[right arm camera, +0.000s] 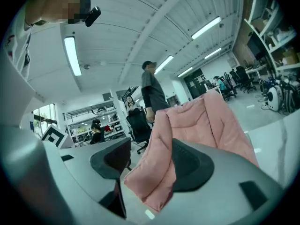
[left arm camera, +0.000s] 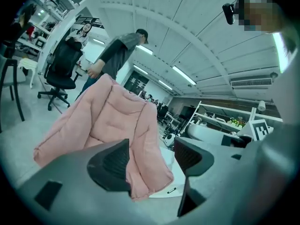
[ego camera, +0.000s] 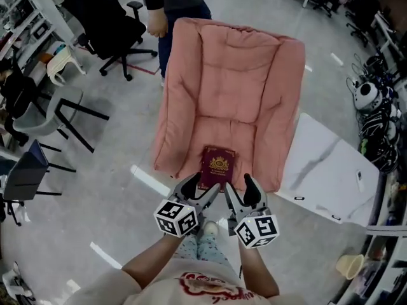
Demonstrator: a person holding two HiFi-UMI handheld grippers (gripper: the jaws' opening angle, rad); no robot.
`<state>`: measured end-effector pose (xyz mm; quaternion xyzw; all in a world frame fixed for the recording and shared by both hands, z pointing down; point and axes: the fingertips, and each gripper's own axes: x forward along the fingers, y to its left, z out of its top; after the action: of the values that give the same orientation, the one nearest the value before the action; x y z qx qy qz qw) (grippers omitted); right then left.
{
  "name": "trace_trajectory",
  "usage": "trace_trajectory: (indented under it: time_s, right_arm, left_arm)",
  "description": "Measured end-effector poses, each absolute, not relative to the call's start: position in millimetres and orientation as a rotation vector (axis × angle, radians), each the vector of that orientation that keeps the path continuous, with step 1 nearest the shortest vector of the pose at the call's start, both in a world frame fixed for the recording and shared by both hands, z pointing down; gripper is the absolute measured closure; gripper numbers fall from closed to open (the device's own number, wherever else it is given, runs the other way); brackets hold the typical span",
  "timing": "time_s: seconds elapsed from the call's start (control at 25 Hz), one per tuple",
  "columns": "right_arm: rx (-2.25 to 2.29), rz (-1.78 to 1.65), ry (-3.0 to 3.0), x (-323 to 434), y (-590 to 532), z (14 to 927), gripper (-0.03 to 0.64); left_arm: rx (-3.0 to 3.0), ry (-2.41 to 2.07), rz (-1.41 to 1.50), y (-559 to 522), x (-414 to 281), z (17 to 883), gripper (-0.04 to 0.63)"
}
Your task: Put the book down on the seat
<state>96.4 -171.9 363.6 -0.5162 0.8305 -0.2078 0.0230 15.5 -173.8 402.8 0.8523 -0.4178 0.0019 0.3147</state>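
**Maroon book on pink seat, both grippers empty**

Maroon book (ego camera: pixel 218 165) with a gold emblem lies flat on the front part of the pink padded seat (ego camera: pixel 235 88), cover up, close to the front edge and roughly centred. Nothing holds it.

Left gripper (ego camera: pixel 202 189) and right gripper (ego camera: pixel 240 193) sit side by side just in front of the seat's front edge, close together, tips pointing toward the seat. Seen from the head view, the left gripper's tip overlaps the book's lower left corner. Whether it touches there I cannot tell.

Left gripper view: dark pads (left arm camera: pixel 112 165) spread wide, nothing between them, only the pink seat farther off in the gap. Right gripper view: pads (right arm camera: pixel 190 165) also spread apart, gap empty, with the seat's side and back behind. The book shows in neither gripper view.

Marker cubes face the head camera, left one (ego camera: pixel 176 218) and right one (ego camera: pixel 257 229).

Around: grey floor (ego camera: pixel 114 189). A white panel (ego camera: pixel 331 170) lies on the floor, touching the seat's right side. A standing person (ego camera: pixel 172 5) is right behind the seat back, and a black office chair (ego camera: pixel 108 24) is to that person's left.
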Motion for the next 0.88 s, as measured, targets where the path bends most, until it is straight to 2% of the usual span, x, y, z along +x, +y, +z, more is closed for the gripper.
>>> trace_trajectory:
  time_s: [0.12, 0.24, 0.36, 0.44, 0.52, 0.68, 0.76, 0.88]
  right_arm:
    - [-1.562, -0.545, 2.602, 88, -160, 325, 0.404]
    - [-1.532, -0.477, 2.630, 82, -150, 297, 0.456]
    - [-1.540, -0.423, 2.626, 84, -142, 280, 0.569]
    - [-1.527, -0.398, 2.628, 86, -135, 273, 0.583]
    - [-1.508, -0.381, 2.637, 88, -128, 270, 0.601]
    - [-1.474, -0.379, 2.646, 91, -117, 267, 0.615]
    - [-1.456, -0.367, 2.666, 92, -111, 266, 0.615]
    - [-1.420, -0.347, 2.694, 92, -106, 265, 0.615]
  left_arm:
    - [2.292, -1.089, -0.008, -160, 19, 369, 0.323]
    - [2.338, -1.067, -0.053, -149, 28, 337, 0.334]
    - [2.379, -1.053, -0.085, -141, 36, 315, 0.368]
    - [2.392, -1.054, -0.116, -137, 39, 306, 0.390]
    - [2.408, -1.071, -0.137, -133, 41, 298, 0.461]
    - [2.455, -1.103, -0.131, -122, 46, 287, 0.510]
    - [2.458, -1.125, -0.147, -115, 47, 285, 0.591]
    - [2.446, -1.136, -0.167, -106, 51, 286, 0.591]
